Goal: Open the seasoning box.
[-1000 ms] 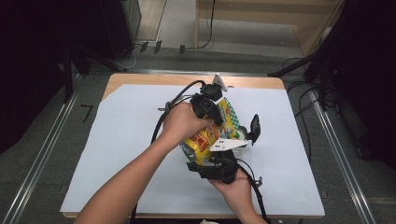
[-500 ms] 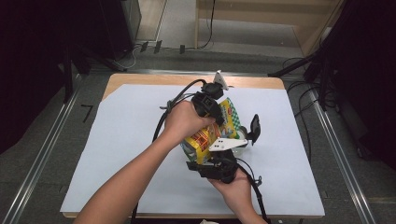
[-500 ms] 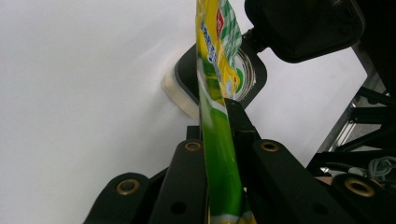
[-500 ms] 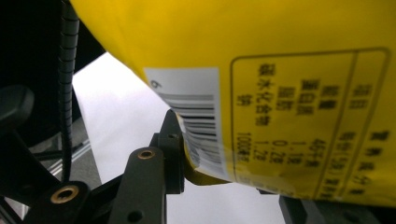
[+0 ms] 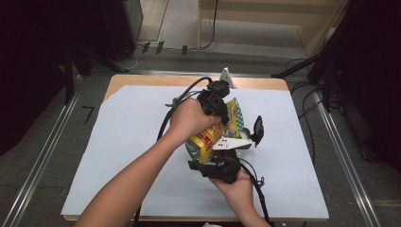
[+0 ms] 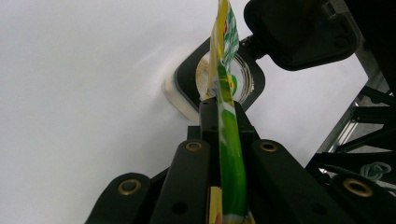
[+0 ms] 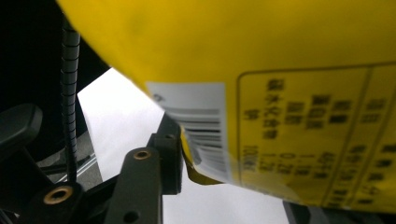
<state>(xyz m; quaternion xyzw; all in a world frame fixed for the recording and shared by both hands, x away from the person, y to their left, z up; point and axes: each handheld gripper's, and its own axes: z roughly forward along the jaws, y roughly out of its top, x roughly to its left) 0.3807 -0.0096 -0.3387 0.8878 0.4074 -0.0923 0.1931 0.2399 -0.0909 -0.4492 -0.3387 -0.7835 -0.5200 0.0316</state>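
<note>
1. The snack bag (image 5: 213,135), yellow with a green-and-white checked end, is held up over the middle of the desk (image 5: 118,142), between the person's two hands.
2. The left tongs (image 5: 218,111) grip the bag's far, green-checked end. In the left gripper view the flat edge of the bag (image 6: 226,116) runs straight up between the two black jaws, which are pressed nearly together on it.
3. The left hand (image 5: 188,117) wraps around the body of the left tongs, with its black cable looping up behind.
4. The right tongs (image 5: 210,158) meet the bag at its near, lower end. In the right gripper view the yellow back of the bag (image 7: 289,93), with a barcode label and a box of printed text, lies very close to the camera. A lower corner of it sits against the inner face of the one jaw that is in sight.
5. The right tongs stand partly open and their jaws have just been closing with the bag between them. The far jaw is hidden behind the bag, so I cannot tell whether the pads press on it.
6. The right hand (image 5: 236,187) holds the right tongs from below, near the desk's front edge.
7. A white, black-rimmed container (image 6: 205,86) sits on the desk beneath the bag, seen in the left gripper view.
8. A white sheet covers most of the desk, with bare wood showing along its far edge.
</note>
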